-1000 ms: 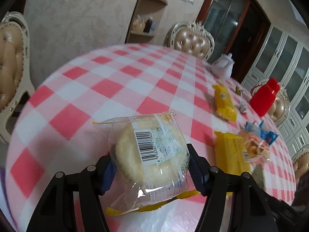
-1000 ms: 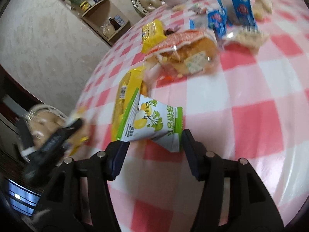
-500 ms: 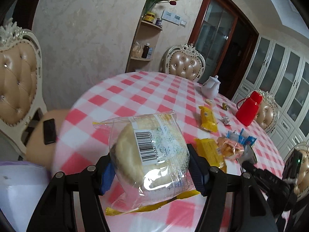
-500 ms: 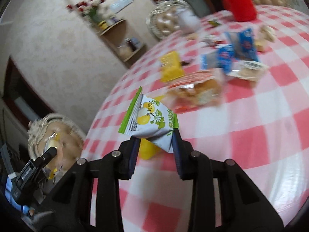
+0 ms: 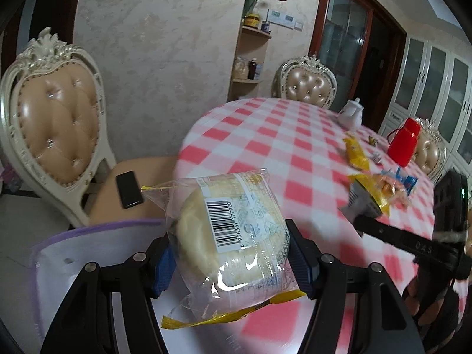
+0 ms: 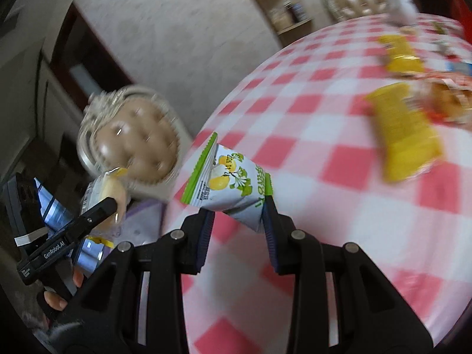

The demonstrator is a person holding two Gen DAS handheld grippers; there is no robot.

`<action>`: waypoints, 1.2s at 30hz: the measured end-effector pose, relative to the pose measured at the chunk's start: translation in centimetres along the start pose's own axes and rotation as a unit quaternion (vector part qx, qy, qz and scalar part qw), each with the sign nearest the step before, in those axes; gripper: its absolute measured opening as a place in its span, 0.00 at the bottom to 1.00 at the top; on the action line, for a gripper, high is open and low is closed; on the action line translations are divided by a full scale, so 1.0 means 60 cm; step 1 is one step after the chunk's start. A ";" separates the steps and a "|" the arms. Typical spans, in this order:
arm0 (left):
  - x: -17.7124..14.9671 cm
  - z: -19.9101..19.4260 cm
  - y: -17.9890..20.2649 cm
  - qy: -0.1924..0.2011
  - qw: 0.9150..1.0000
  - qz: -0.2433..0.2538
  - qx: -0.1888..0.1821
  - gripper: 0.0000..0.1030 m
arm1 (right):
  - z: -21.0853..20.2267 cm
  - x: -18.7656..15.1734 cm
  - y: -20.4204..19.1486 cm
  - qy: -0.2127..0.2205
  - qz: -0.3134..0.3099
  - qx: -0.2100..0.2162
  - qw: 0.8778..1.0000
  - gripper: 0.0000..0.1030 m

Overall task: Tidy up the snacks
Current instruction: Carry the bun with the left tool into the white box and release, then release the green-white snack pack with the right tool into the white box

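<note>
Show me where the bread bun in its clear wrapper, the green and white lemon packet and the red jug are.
bread bun point(image 5: 227, 236), left wrist view, on the barcode label.
lemon packet point(image 6: 227, 184), right wrist view, on the printed lemon.
red jug point(image 5: 403, 144), left wrist view, on its body.

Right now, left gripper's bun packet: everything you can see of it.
The bun packet is a clear crinkly plastic wrapper with a yellow sealed edge, holding one pale round bun. A white label with a black barcode faces the camera. The left gripper clamps it on both sides, in the air beside the table edge, above a white bag with purple trim; nothing else touches it.
</note>
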State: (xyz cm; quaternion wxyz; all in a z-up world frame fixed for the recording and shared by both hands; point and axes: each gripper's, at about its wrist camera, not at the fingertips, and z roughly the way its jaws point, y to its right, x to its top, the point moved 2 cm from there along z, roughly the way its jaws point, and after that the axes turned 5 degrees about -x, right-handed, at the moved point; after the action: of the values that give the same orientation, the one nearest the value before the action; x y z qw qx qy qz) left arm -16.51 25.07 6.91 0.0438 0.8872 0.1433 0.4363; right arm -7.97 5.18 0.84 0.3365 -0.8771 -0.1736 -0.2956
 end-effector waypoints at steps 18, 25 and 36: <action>-0.098 0.007 -0.215 -0.104 0.978 -0.080 0.161 0.66 | 0.094 -0.158 -0.264 -0.178 -0.262 0.124 0.940 0.53; -0.050 -0.008 -0.143 -0.037 0.989 -0.052 0.133 0.80 | 0.061 -0.077 -0.175 -0.119 -0.164 0.096 0.975 0.60; 0.046 0.142 0.197 -0.070 0.994 -0.015 -0.082 0.84 | -0.108 0.036 0.126 0.027 -0.002 -0.181 0.983 0.71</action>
State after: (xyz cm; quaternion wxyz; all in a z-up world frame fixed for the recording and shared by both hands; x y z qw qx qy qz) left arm -5.69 15.00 6.17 0.1328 0.9066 0.1174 0.3831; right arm -5.12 -4.49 2.38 0.1763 -0.9148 -0.1105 -0.3462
